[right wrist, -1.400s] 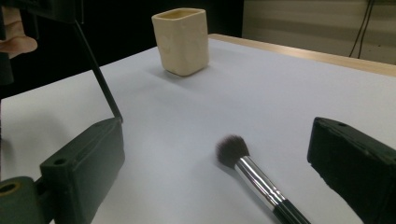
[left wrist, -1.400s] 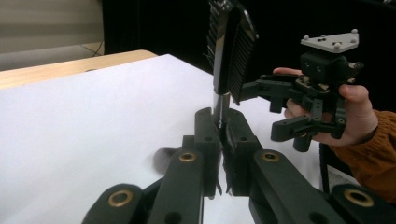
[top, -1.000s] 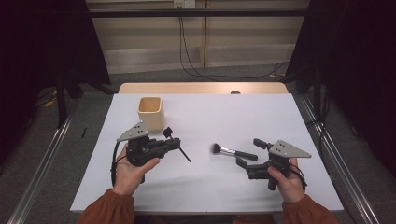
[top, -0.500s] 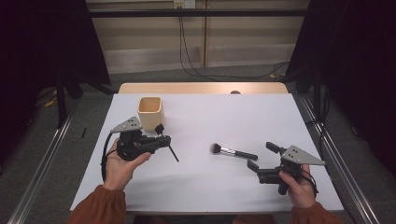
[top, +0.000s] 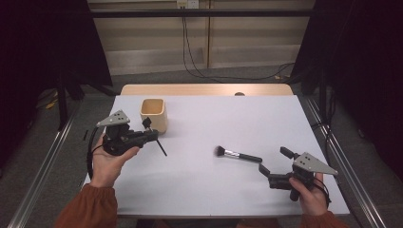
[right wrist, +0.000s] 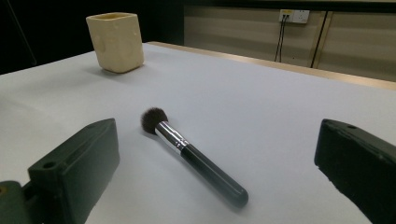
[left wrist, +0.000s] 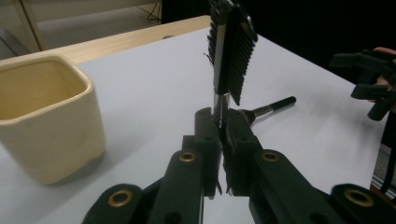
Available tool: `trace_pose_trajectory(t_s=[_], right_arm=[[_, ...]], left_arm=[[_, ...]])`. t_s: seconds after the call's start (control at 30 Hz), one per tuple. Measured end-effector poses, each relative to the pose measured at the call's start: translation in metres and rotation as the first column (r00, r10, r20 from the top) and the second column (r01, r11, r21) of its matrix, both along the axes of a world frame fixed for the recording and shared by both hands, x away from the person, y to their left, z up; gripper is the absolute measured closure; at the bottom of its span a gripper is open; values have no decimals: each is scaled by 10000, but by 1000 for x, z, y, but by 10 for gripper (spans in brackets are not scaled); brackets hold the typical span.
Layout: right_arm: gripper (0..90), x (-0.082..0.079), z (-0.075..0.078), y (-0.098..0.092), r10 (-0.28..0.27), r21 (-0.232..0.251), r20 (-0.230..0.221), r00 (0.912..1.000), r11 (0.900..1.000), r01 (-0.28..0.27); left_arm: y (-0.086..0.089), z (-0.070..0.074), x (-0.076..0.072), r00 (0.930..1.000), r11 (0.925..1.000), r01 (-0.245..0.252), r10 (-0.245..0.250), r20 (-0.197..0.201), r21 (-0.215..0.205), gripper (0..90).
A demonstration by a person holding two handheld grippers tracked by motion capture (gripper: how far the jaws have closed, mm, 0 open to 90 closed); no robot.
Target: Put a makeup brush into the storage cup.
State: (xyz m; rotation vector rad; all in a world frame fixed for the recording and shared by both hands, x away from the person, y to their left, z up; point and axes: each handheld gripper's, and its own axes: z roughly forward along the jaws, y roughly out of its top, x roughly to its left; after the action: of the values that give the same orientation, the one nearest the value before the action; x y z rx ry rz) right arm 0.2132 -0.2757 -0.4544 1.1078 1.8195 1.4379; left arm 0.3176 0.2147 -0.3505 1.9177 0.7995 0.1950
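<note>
The white table carries everything, so I place things by the cream cup standing at its far left. My left gripper hovers just in front of that cup, toward my side, with its jaws clamped on a thin black comb-like brush. In the left gripper view its toothed head stands up above the jaws, and in the high view its slim tail slants down toward the table on the side away from the cup. So the long axis runs steeply, head up, and the cup's open mouth lies just beyond and to the left of my left fingers. That is the relation my next move turns on, I judge: lift, carry it over the rim, then lower one end in.

Well to the right of the cup and nearer me lies the round makeup brush, flat on the table, bristles pointing back toward the cup and handle pointing away from it. My right gripper sits just past that handle end, jaws wide apart and holding nothing. It is the nearer hand to this brush.
</note>
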Motion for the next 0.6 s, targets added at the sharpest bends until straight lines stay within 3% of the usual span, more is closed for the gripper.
trace_pose_trajectory(t_s=[0.27,0.6], right_arm=[[0,-6,1,-7,-253,143,133,9996,9996,251],[0,-6,1,-8,-195,198,223,9996,9996,191]], left_arm=[[13,12,15,9992,9983,-328,338,-213,485,857],[21,35,27,9976,9960,-685,681,86,578,857]])
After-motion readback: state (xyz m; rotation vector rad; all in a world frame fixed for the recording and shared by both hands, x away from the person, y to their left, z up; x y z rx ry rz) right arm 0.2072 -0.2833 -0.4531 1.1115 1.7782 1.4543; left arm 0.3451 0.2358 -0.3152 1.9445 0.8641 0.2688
